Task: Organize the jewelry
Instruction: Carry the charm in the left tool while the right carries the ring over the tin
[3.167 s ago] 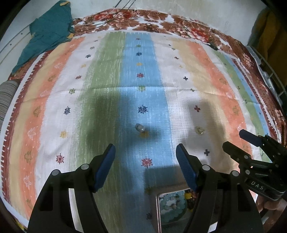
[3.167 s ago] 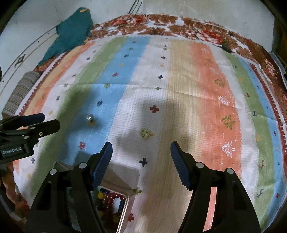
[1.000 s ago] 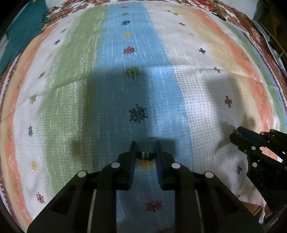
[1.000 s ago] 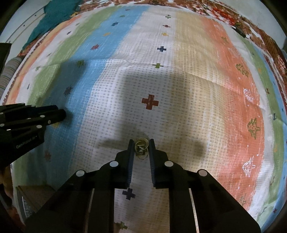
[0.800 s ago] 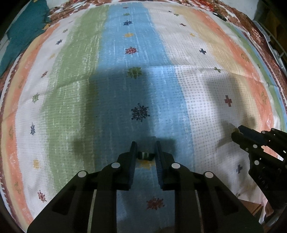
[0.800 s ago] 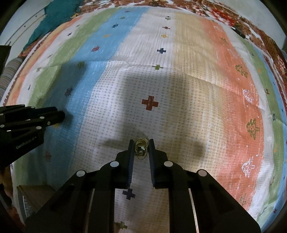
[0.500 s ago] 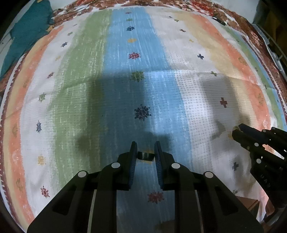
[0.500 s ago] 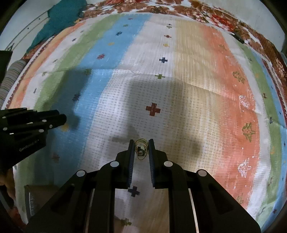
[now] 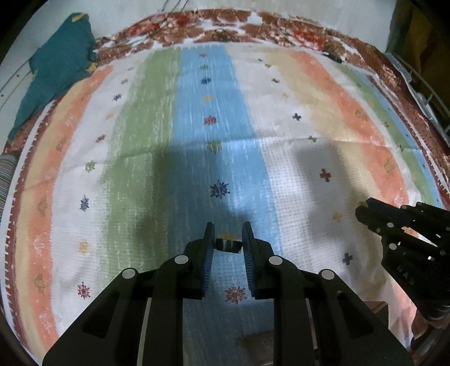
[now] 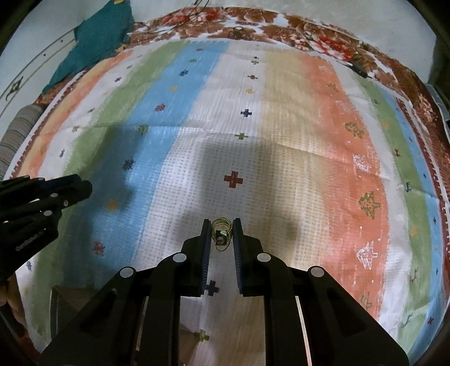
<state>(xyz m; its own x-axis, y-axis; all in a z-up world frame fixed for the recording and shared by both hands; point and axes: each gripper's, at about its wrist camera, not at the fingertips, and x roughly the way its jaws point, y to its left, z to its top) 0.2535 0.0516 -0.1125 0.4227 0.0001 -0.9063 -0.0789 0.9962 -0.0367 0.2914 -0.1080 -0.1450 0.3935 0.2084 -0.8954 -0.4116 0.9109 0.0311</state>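
In my left wrist view, my left gripper (image 9: pixel 228 244) sits at lower centre of the frame with its jaws drawn in tight on a small dark ring (image 9: pixel 228 245), which bridges the gap between the blue fingertips (image 9: pixel 209 242) and hangs above the blue stripe of the striped cloth (image 9: pixel 140 135). My right gripper (image 9: pixel 362 209) shows at the right edge of that same frame, seen from the side, its tip over the white stripe, with a speck of gold at its tip. In my right wrist view, the right gripper (image 10: pixel 222 235) is at lower centre, its jaws pinched on a gold ring (image 10: pixel 221 232) with coiled wire loops and a small square setting; the ring pokes up between the fingertips (image 10: pixel 206 239) above the dotted white stripe, just below a red cross motif (image 10: pixel 233 179). My left gripper (image 10: pixel 84 188) comes in from the left edge of this frame, its tip over the blue stripe. A teal cloth (image 9: pixel 60 64) lies bunched at the upper left beyond the striped cloth, and a red-brown flowered spread (image 10: pixel 253 21) runs along the top edge. Something box-like shows at the lower left of the right wrist view, too dark for me to make out.
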